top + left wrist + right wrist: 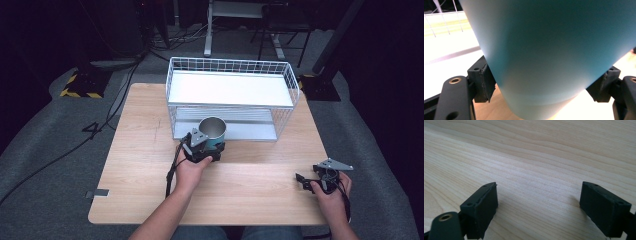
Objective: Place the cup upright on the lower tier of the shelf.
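A teal cup (212, 131) with a shiny metal inside stands upright on the wooden table (145, 185), just in front of the white wire rack (295, 90). My left gripper (209, 150) is shut on the cup's lower part. In the left gripper view the cup's teal wall (544, 45) sits between the jaws, and both pads (482, 82) press against it. My right gripper (304, 181) rests low at the table's front right, held in a hand. In the right gripper view, my right gripper (539, 205) is open over bare wood.
The rack has an upper white shelf (230, 89) and a lower shelf (240, 130), open toward me. Cables and stand legs lie on the grey floor beyond the table. Bare tabletop stretches between the two hands.
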{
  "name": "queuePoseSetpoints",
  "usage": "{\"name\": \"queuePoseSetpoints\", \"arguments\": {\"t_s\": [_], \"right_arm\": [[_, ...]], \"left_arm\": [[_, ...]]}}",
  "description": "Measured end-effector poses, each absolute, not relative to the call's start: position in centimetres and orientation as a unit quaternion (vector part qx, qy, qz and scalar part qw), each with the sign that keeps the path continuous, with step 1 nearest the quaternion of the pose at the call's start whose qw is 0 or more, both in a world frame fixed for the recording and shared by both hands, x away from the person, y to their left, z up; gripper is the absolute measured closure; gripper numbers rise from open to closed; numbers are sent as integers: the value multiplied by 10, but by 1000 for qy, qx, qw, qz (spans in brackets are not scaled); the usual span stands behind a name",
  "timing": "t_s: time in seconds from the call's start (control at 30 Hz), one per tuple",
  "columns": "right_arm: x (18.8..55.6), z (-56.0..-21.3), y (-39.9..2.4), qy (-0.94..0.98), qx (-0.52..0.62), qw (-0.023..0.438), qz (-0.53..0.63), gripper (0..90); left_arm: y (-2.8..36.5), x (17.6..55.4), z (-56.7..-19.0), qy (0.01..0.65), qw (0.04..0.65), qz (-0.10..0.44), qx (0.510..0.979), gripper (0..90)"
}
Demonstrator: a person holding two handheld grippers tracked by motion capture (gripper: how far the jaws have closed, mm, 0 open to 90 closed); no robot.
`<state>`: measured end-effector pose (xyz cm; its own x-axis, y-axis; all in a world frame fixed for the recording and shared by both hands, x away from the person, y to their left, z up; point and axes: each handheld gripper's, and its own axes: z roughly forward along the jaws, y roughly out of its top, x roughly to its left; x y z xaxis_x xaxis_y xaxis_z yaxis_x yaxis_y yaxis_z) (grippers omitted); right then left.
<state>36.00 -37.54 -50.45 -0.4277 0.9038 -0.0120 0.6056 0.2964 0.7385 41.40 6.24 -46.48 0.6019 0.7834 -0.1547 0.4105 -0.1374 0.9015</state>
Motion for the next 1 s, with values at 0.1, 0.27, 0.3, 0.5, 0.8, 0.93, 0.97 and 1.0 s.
{"name": "queuePoseSetpoints", "arguments": {"t_s": [0.1,0.27,0.3,0.5,0.8,0.93,0.97,1.0], "right_arm": [[360,-504,-375,775,487,220,338,152],[360,-504,-375,774,487,221,338,152],[360,-504,-375,775,487,220,338,153],[360,-504,-375,775,486,220,338,155],[360,-504,-375,778,482,217,340,155],[360,-504,-375,778,482,217,340,155],[360,-504,-375,778,482,217,340,155],[360,-504,-375,778,482,217,340,155]], "left_arm": [[57,420,-464,407,516,183,731,229],[49,432,-463,411,516,187,728,229],[48,434,-463,415,516,187,726,229],[38,449,-464,424,521,187,717,229],[28,473,-468,436,510,200,714,228],[27,482,-472,444,510,206,707,228],[25,486,-475,443,514,207,705,228],[25,486,-475,443,514,207,705,228]]}}
